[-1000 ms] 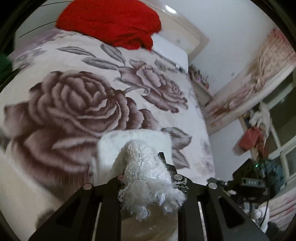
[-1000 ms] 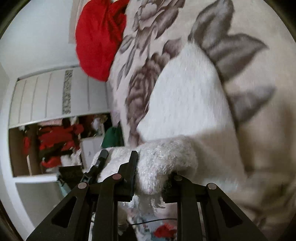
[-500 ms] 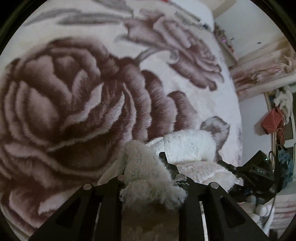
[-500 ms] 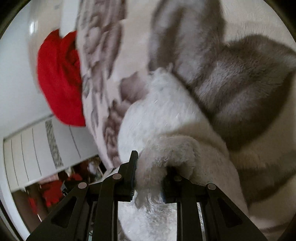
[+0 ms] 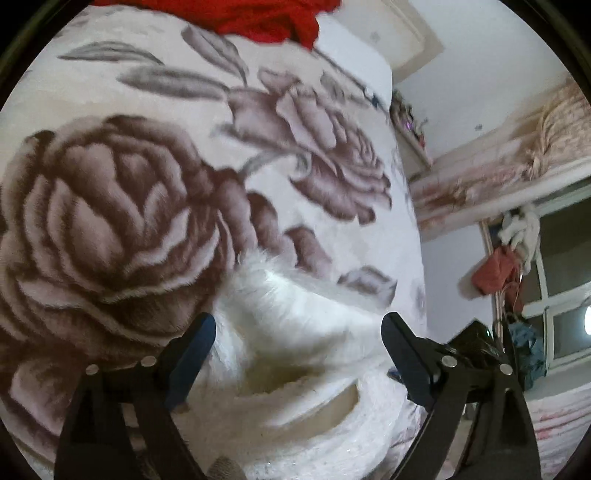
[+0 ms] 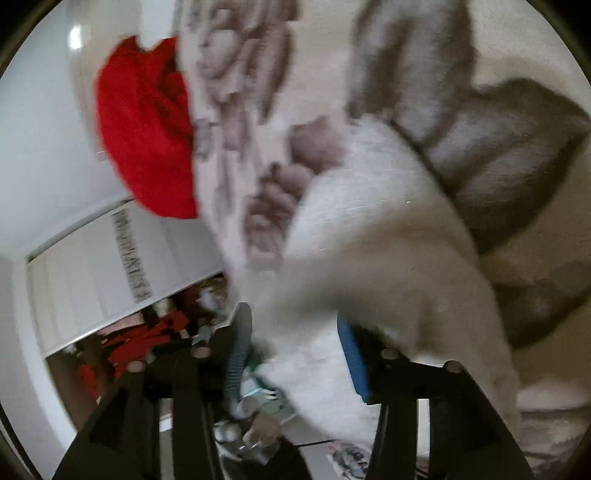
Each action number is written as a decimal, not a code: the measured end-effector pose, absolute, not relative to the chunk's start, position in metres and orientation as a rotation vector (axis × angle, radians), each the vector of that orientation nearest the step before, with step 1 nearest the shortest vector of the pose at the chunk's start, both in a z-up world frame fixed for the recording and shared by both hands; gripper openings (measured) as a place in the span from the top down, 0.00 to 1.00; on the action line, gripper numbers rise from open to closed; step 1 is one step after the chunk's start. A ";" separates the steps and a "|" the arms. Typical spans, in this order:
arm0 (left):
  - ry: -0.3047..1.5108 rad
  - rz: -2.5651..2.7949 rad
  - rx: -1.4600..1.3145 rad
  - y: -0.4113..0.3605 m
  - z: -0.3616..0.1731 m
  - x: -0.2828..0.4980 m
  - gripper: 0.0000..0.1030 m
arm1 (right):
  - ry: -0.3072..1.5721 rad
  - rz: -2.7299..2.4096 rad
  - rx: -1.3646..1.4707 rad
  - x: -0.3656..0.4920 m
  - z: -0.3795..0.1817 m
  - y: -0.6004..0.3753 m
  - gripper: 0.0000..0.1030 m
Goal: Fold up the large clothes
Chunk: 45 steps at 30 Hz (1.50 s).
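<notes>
A fluffy white garment (image 5: pixel 295 350) lies folded in layers on the rose-patterned blanket (image 5: pixel 110 206). My left gripper (image 5: pixel 298 345) is open just above it, with the garment lying between and under its two fingers. In the right wrist view the same white garment (image 6: pixel 376 258) lies on the blanket (image 6: pixel 509 147). My right gripper (image 6: pixel 295 332) is open, its blue-padded fingers either side of the garment's near edge. That view is blurred by motion.
A red garment (image 5: pixel 266 18) is heaped at the far end of the bed; it also shows in the right wrist view (image 6: pixel 144 129). The bed's right edge drops to a wall and a window with hanging clothes (image 5: pixel 495 273). A wardrobe (image 6: pixel 122 266) stands beyond the bed.
Both grippers were shut on the white garment's fringed edge. They lowered it onto the blanket and have opened, letting it go. The garment now lies folded on the bed.
</notes>
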<state>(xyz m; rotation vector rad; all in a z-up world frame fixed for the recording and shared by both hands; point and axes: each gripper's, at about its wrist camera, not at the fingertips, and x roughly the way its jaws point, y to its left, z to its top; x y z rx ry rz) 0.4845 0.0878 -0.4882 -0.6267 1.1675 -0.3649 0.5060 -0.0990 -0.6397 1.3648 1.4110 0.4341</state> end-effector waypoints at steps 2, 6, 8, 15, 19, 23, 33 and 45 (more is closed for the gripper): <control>1.126 -0.310 -0.613 0.099 -0.477 0.481 0.11 | 1.377 0.467 1.314 0.508 -0.624 -0.102 0.42; 1.032 -0.151 -0.559 0.117 -0.457 0.448 0.11 | 1.400 0.499 0.788 0.507 -0.585 -0.091 0.25; 1.000 -0.062 -0.538 0.122 -0.454 0.421 0.11 | 1.451 0.519 0.566 0.499 -0.589 -0.080 0.23; 1.025 0.202 -0.508 0.125 -0.481 0.314 0.11 | 1.673 0.750 0.408 0.505 -0.697 -0.048 0.06; 1.124 0.303 -0.489 0.124 -0.516 0.272 0.11 | 1.731 0.877 0.607 0.526 -0.744 -0.028 0.00; 1.165 0.378 -0.515 0.119 -0.541 0.248 0.11 | 1.653 0.902 0.730 0.526 -0.740 -0.020 0.12; 1.187 0.450 -0.481 0.110 -0.529 0.228 0.11 | 1.393 0.499 1.412 0.381 -0.696 -0.077 0.50; 1.272 0.338 -0.440 0.048 -0.514 0.209 0.11 | 1.670 0.290 1.208 0.257 -0.716 -0.133 0.29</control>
